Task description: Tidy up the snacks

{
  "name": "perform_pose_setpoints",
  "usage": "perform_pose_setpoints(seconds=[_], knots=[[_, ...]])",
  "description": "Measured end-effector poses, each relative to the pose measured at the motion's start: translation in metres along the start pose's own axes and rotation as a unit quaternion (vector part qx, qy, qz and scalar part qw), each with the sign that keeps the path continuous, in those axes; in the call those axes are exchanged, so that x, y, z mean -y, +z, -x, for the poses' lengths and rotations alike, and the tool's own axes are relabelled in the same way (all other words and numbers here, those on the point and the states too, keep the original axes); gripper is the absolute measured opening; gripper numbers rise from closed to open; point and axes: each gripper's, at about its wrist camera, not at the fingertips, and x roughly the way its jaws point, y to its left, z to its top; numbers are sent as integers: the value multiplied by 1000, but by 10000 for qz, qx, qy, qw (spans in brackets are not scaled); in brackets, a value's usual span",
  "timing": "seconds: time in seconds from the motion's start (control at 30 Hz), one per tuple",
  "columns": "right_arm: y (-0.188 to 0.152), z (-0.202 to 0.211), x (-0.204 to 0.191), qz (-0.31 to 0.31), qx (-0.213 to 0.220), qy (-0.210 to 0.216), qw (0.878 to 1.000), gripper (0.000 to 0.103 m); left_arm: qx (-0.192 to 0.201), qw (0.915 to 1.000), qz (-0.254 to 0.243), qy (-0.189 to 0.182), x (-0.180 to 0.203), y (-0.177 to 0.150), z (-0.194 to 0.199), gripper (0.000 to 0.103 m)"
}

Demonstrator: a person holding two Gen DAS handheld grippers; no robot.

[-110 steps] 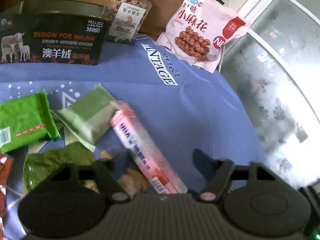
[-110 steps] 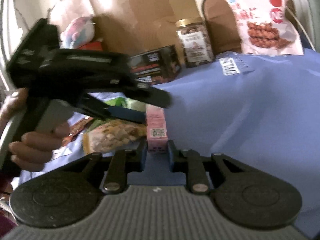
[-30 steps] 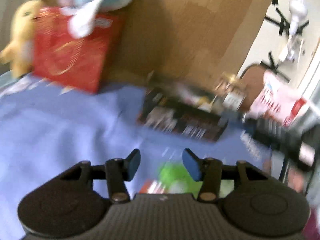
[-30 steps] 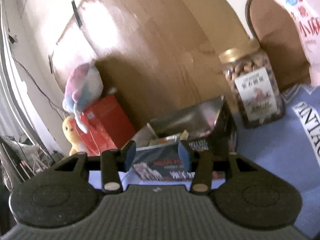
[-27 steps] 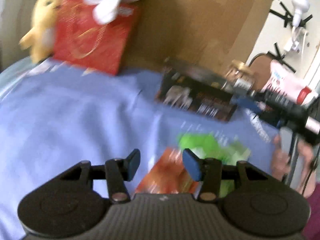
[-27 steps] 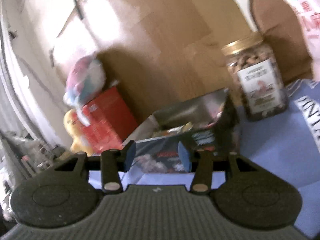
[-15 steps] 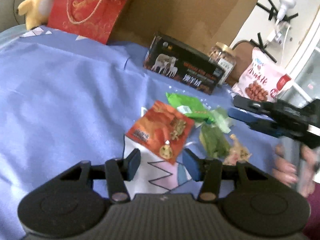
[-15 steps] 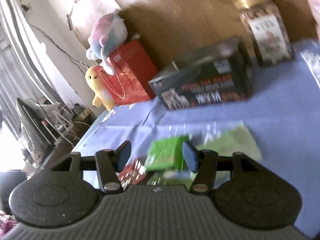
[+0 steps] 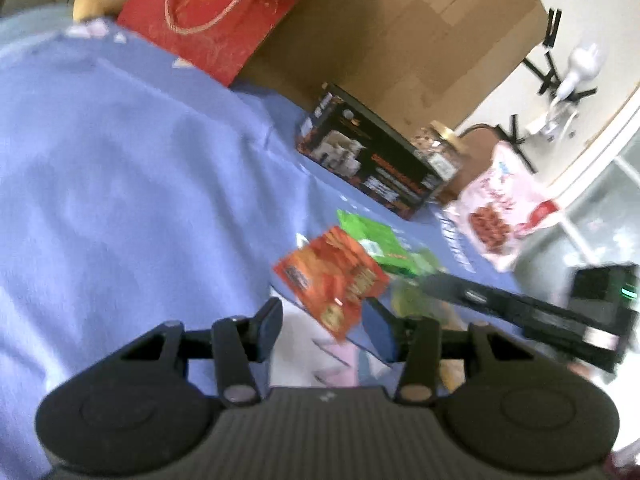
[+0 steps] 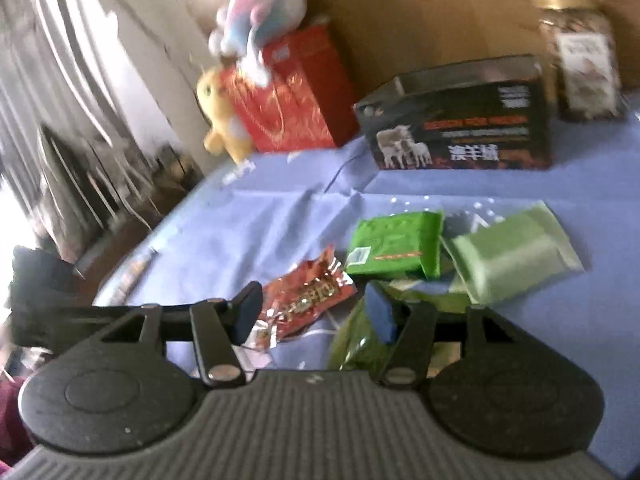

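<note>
Several snack packets lie on the blue cloth (image 9: 120, 184): a red foil packet (image 9: 332, 276) (image 10: 308, 296), a bright green one (image 9: 376, 240) (image 10: 396, 248), a pale green one (image 10: 516, 256) and an olive one (image 10: 360, 344). My left gripper (image 9: 326, 320) hovers just short of the red packet; its jaws are closing, and nothing is pressed between them. My right gripper (image 10: 314, 312) stands open above the red and olive packets and holds nothing. It reaches in from the right (image 9: 520, 312) in the left wrist view. The black box (image 9: 372, 168) (image 10: 460, 120) sits behind the packets.
A nut jar (image 10: 580, 52) and a pink snack bag (image 9: 500, 216) stand at the back right beside the box. A red gift bag (image 10: 292, 92) with plush toys (image 10: 220, 116) stands at the back left before a cardboard wall. The cloth's left edge drops off (image 10: 132, 264).
Both views have swung down from the back wall and box to the packets. The right jaws have spread wider. The pink box held several seconds ago is gone from the right jaws.
</note>
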Motion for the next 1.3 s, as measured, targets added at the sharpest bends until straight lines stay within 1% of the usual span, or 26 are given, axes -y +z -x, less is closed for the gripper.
perform_pose_setpoints(seconds=[0.03,0.1,0.13,0.2,0.23,0.27,0.33,0.4,0.43,0.5,0.57,0.63,0.7,0.77,0.83,0.87,0.93,1.0,1.07,1.1,1.13,1.17,1.2,1.23,1.27,1.3], knots=[[4,-9,2,-7,-71,-39,10000,60,-68,9999,58,-63,-1,-2,0,44],[9,-29,8,-17,-333,-115,9994,60,-168,9997,156,-53,-2,-6,-7,45],[9,-39,9,-37,-499,-147,9986,60,-130,9996,232,-72,-4,-7,-12,46],[9,-44,9,-94,-496,-6,9987,60,-46,9989,426,-174,-8,-5,-18,46],[8,-47,8,-149,-571,153,9981,55,-33,9983,533,-237,-11,-3,-21,46],[6,-49,5,-187,-647,283,9973,40,-8,9968,724,-339,-16,0,-24,46],[-1,-49,-1,-112,-643,243,9976,24,28,9933,1035,-520,-26,3,-27,45],[-8,-44,4,-365,-604,444,9965,18,51,9922,1104,-568,-28,4,-27,42],[-10,-42,8,-577,-592,563,9950,14,72,9924,1091,-556,-29,3,-27,36],[-15,-41,17,-995,-567,737,9907,12,85,9921,1122,-549,-29,3,-28,32],[-16,-37,21,-1305,-549,950,9854,10,101,9910,1179,-631,-30,5,-29,23],[-14,-33,21,-1493,-505,1099,9814,9,132,9914,1127,-645,-28,7,-28,22],[-12,-26,25,-1783,-404,1332,9741,8,130,9923,1028,-679,-22,13,-29,22],[-8,-20,34,-2115,-248,1445,9663,7,101,9925,990,-711,-16,21,-31,23],[-8,-12,47,-2411,-79,1439,9597,7,195,9924,963,-740,-12,28,-29,29],[-10,-6,56,-2628,12,1454,9538,7,267,9923,938,-759,-10,31,-27,33],[-16,1,75,-3112,146,1693,9350,7,282,9921,957,-767,-8,33,-27,57],[-25,8,93,-3610,315,2024,9098,7,153,9910,1000,-880,-5,32,-35,58],[-32,13,105,-3936,448,2299,8889,7,-64,9873,1102,-1139,-1,31,-47,60],[-34,15,108,-4038,495,2370,8822,7,-154,9850,1168,-1262,1,30,-53,61],[-35,16,111,-4099,514,2424,8779,7,-231,9828,1203,-1384,5,31,-59,61],[-35,17,112,-4135,512,2504,8739,7,-252,9822,1183,-1433,10,31,-64,57],[-35,17,113,-4153,507,2576,8710,7,-280,9833,1071,-1442,17,34,-69,45],[-32,21,113,-4122,514,2619,8711,7,-310,9845,924,-1458,24,37,-74,26],[-25,21,112,-4024,544,2569,8770,8,-349,9850,797,-1489,30,40,-78,25],[-19,26,110,-3854,630,2397,8888,8,-335,9862,699,-1460,35,45,-80,24]])
